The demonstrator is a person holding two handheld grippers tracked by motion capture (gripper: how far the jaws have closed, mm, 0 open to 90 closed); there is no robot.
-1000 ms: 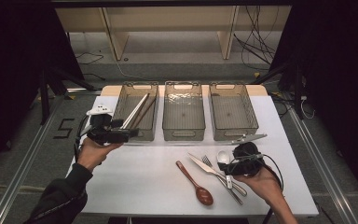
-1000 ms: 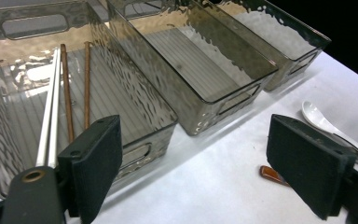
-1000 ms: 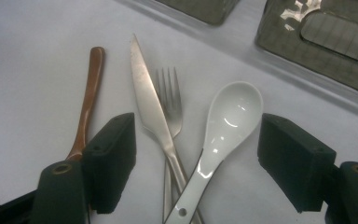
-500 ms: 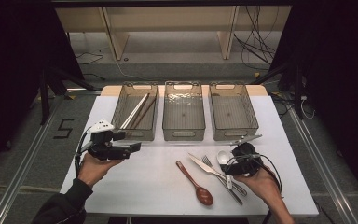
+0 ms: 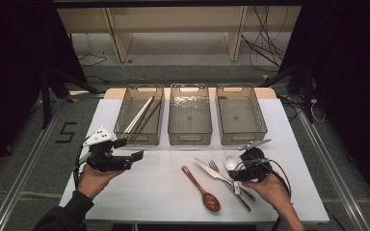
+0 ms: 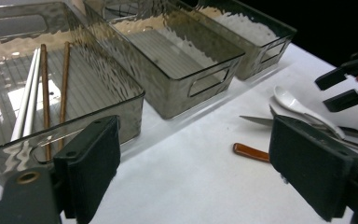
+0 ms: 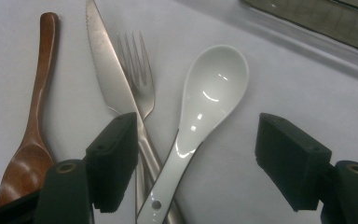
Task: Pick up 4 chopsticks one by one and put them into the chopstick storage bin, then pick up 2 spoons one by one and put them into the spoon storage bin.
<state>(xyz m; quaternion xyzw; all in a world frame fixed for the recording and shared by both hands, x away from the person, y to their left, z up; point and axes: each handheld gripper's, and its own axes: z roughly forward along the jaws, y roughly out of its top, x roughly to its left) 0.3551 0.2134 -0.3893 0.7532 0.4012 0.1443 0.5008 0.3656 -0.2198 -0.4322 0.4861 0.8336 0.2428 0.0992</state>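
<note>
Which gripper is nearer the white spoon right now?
Right. The right gripper hovers with open jaws straddling the white spoon; the left gripper sits far across the table, near the chopstick bin.

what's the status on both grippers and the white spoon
Left gripper open, empty. Right gripper open over white spoon, not gripping. Spoon handle lies across knife and fork.

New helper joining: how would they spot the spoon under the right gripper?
Below the right-hand bin, cutlery lies on the white table. The spoon is nearest that bin, beside the fork: glossy white ceramic, unlike the wooden spoon.
</note>
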